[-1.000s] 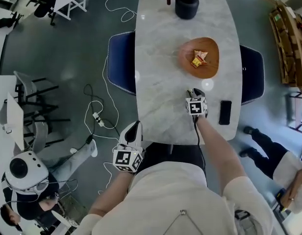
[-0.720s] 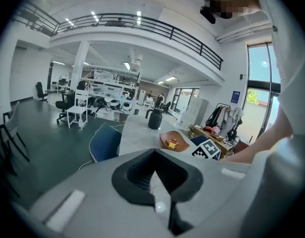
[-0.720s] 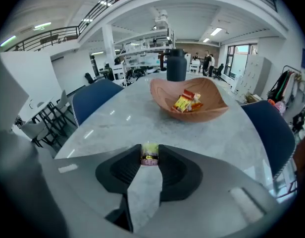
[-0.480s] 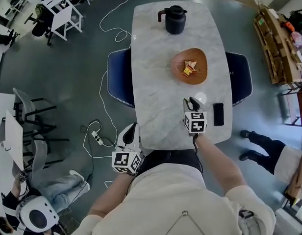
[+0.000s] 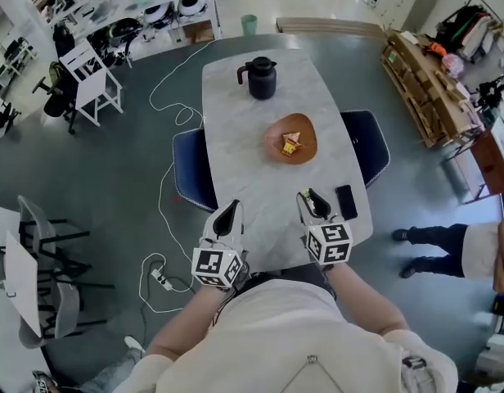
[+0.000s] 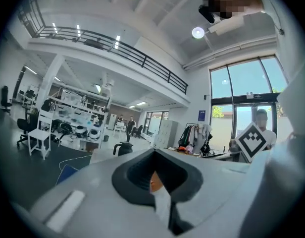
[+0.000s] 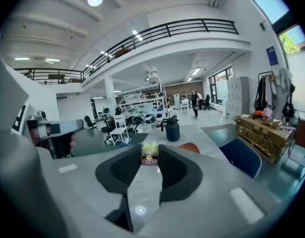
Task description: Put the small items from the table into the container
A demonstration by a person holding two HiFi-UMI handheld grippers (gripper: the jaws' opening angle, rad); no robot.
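Sitting near the middle of the long marble surface [image 5: 236,150], an orange-brown dish [image 5: 306,129] holds a few small yellow and red snack packets [image 5: 290,143], bunched at its centre. A black jug [image 5: 258,78] stands beyond it toward the far end, lid on and handle to the left in the head view. The right hand-held gripper [image 7: 149,155] has its jaws partly closed, and the pads press on both sides of a small yellowish item [image 7: 149,153] held right at the tips. That item is up off the surface, over the near end and short of the dish. Its long axis stands upright between the pads, the pale yellow end on top and a dark band lower down. This hand-held gripper [image 5: 308,195] points away from the person, toward the dish and jug. A dark phone [image 5: 346,202] lies flat just beside it near the right edge, its long side running along the surface's length. The left hand-held gripper [image 5: 230,208] hovers at the near left edge, well apart from the dish. In its own view the left hand-held gripper [image 6: 153,175] has its jaws drawn together to a thin slit, with nothing between them.
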